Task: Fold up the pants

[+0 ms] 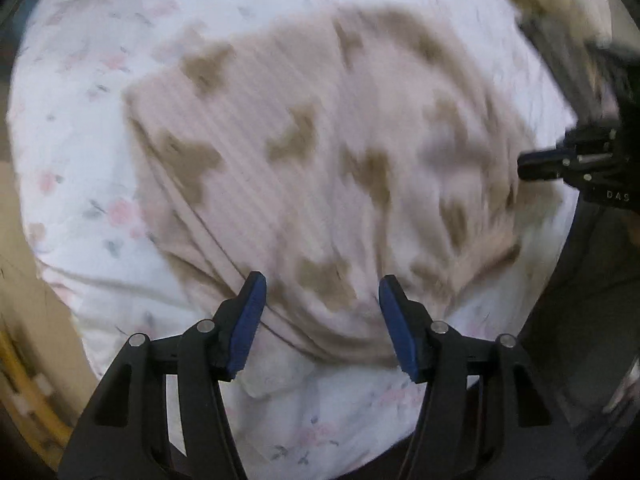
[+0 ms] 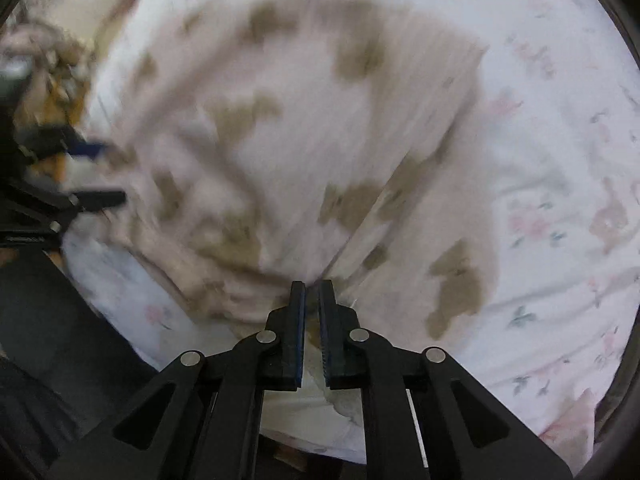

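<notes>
Pink pants (image 1: 320, 168) with brown patches lie spread on the flowery sheet (image 1: 92, 128). The left tool (image 1: 320, 292) hangs just over the near edge of the pants, its blue pads wide apart with cloth showing between them. The right tool (image 2: 312, 292) sits at the near edge of the pants too, its jaws almost together, pinching a fold of the pants.

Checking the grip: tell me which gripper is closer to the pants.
Right. The right gripper is pinched on the pants at their near edge; the left gripper hangs open just over them.
</notes>
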Motion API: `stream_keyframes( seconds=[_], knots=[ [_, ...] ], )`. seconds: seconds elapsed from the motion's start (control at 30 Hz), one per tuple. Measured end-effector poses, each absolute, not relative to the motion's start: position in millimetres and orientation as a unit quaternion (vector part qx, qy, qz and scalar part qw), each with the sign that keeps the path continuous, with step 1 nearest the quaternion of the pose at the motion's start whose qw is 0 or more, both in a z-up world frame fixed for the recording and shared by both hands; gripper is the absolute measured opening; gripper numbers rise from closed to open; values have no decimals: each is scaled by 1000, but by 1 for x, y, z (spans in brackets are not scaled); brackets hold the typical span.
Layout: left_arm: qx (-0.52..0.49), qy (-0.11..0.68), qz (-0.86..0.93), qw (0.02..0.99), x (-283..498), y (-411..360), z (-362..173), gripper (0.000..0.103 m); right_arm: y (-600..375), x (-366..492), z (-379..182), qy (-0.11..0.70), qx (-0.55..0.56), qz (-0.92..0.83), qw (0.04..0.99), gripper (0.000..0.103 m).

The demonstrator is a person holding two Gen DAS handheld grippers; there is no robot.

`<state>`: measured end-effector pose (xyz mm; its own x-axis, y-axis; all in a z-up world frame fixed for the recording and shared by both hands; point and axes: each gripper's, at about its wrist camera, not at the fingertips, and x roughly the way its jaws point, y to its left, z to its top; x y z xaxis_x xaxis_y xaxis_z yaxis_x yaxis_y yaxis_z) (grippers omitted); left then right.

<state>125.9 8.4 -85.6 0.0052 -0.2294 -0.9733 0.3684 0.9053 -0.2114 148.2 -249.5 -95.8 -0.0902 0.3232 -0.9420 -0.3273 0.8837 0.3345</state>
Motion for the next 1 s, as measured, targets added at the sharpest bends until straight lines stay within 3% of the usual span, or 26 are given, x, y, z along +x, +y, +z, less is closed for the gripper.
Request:
stream_keyframes(
  seconds=[0.03, 0.1, 0.13, 0.17, 0.4, 0.57, 0.6, 0.63, 0.67, 0.7, 0.73, 0.77, 0.8, 1.0],
  knots=[
    [40, 660, -194, 725, 134, 16, -80, 55, -260, 158, -91, 686, 28, 234, 689, 9],
    [5, 630, -140, 764, 154, 35, -73, 55, -280, 179, -88, 667, 79, 202, 713, 26],
    [-8, 624, -118, 773, 164, 44, -75, 55, -290, 192, -89, 660, 109, 184, 721, 44],
    [-18, 621, -99, 777, 170, 51, -78, 55, -294, 196, -88, 654, 122, 177, 725, 51],
    [-101, 624, -75, 771, 214, 79, -110, 55, -310, 253, -113, 646, 143, 146, 735, 50],
    [-55, 621, -109, 774, 230, 67, -123, 52, -318, 267, -136, 658, 148, 158, 721, 51],
    [-40, 619, -114, 776, 231, 68, -120, 48, -317, 269, -136, 658, 141, 164, 721, 51],
    [-28, 616, -123, 778, 232, 64, -120, 33, -313, 273, -137, 656, 135, 167, 723, 51],
    [-23, 617, -132, 775, 236, 59, -121, 25, -310, 276, -138, 655, 132, 173, 724, 51],
    [-20, 622, -144, 770, 237, 56, -121, 12, -303, 280, -138, 654, 127, 184, 722, 49],
    [-17, 624, -152, 766, 237, 52, -120, 7, -299, 281, -137, 653, 123, 198, 720, 41],
    [-9, 624, -153, 766, 238, 51, -119, 6, -296, 281, -135, 653, 113, 209, 719, 20],
    [1, 621, -154, 768, 239, 49, -114, 5, -289, 282, -133, 653, 90, 220, 719, 10],
    [13, 592, -163, 789, 260, 53, -81, 5, -289, 298, -100, 606, 62, 246, 754, 5]
  ],
)
